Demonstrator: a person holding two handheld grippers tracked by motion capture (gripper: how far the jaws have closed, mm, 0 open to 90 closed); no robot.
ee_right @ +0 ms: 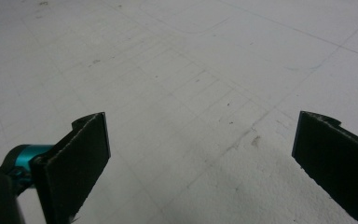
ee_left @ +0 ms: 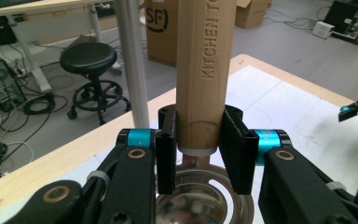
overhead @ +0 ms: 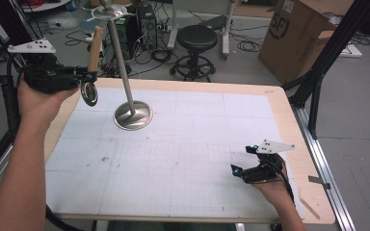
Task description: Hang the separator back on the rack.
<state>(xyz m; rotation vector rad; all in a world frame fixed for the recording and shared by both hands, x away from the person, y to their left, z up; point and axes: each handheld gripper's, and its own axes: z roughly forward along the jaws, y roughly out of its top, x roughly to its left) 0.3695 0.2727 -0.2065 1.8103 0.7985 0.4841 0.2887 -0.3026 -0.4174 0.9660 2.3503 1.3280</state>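
My left gripper (overhead: 84,77) is raised over the table's far left corner, shut on a kitchen utensil held upright. Its wooden handle (overhead: 95,48) points up and its round steel head (overhead: 89,93) hangs below the jaws. In the left gripper view both pads clamp the bottom of the handle (ee_left: 205,70), with the steel head (ee_left: 200,205) just beneath. A steel stand stands to the right of it: a round base (overhead: 133,115) on the white mat (overhead: 183,154) and a tilted pole (overhead: 120,57). My right gripper (overhead: 243,163) rests low near the table's right front, open, with bare mat between its jaws (ee_right: 200,163).
Behind the table, a black stool (overhead: 197,38), a cardboard box (overhead: 294,33) and cables cover the floor. A black tripod leg (overhead: 318,82) stands by the table's far right corner. The table's wooden rim (overhead: 289,125) frames the mat.
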